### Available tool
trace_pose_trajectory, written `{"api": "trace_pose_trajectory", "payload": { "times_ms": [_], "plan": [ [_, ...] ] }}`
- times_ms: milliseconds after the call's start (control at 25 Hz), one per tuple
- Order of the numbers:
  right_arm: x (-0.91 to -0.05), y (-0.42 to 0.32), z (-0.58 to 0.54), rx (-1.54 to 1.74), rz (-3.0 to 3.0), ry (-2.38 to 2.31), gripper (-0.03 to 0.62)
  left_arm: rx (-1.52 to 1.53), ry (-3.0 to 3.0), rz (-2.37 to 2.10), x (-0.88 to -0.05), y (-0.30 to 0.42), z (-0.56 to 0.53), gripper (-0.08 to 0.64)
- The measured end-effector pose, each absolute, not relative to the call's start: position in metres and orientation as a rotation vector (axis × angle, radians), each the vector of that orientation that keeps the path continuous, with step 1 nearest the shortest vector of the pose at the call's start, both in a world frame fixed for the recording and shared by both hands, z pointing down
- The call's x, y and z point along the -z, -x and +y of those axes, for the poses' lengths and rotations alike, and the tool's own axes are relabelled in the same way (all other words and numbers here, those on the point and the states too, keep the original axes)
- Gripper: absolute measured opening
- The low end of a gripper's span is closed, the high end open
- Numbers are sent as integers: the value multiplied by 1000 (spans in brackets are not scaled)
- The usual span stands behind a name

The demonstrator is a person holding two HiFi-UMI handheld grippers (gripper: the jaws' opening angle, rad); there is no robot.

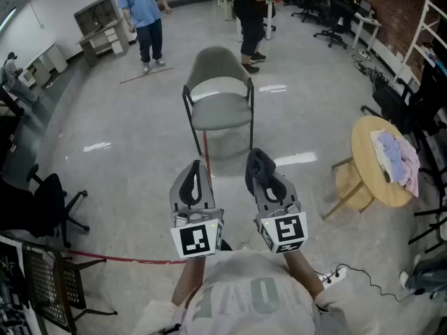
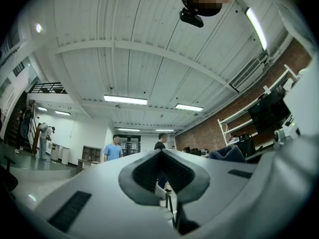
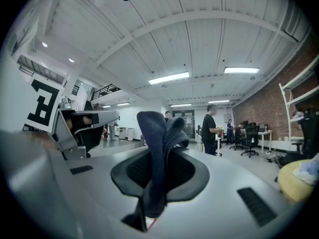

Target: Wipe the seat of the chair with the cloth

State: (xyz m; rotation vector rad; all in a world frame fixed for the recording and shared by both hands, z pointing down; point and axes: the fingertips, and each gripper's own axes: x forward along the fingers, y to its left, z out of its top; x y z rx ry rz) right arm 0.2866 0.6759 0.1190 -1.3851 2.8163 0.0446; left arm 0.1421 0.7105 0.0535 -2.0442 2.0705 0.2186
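Note:
A grey-green chair (image 1: 220,96) with a black frame stands on the floor ahead of me, its seat (image 1: 221,114) bare. Both grippers are held up in front of my chest, well short of the chair. My right gripper (image 1: 260,163) is shut on a dark blue cloth (image 3: 158,153), which sticks up between its jaws; the cloth (image 1: 259,160) shows as a dark bunch at the tip in the head view. My left gripper (image 1: 196,172) is shut with nothing in it; in the left gripper view its jaws (image 2: 161,153) meet, and the chair (image 2: 167,195) shows through the gap below.
A round wooden table (image 1: 380,160) with folded cloths stands at the right. A black office chair (image 1: 43,208) is at the left. Two people (image 1: 143,19) stand beyond the chair. A red line (image 1: 112,259) crosses the floor. A cable (image 1: 363,278) lies at lower right.

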Motion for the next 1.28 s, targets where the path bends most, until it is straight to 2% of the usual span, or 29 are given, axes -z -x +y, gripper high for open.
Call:
{"api": "trace_pose_trajectory", "payload": {
  "times_ms": [880,1080,1280],
  "plan": [
    [-126,-306,655,39,2792,1347,58,-172,2026,2126,-59,-136,703,15],
    [-143,-303,630,133,2799,1338,58,-166,1985,2204,-72,-113,689,15],
    [-155,-292,614,69,2848,1334,58,-180,1969,2247,-87,-87,663,15]
  ]
}}
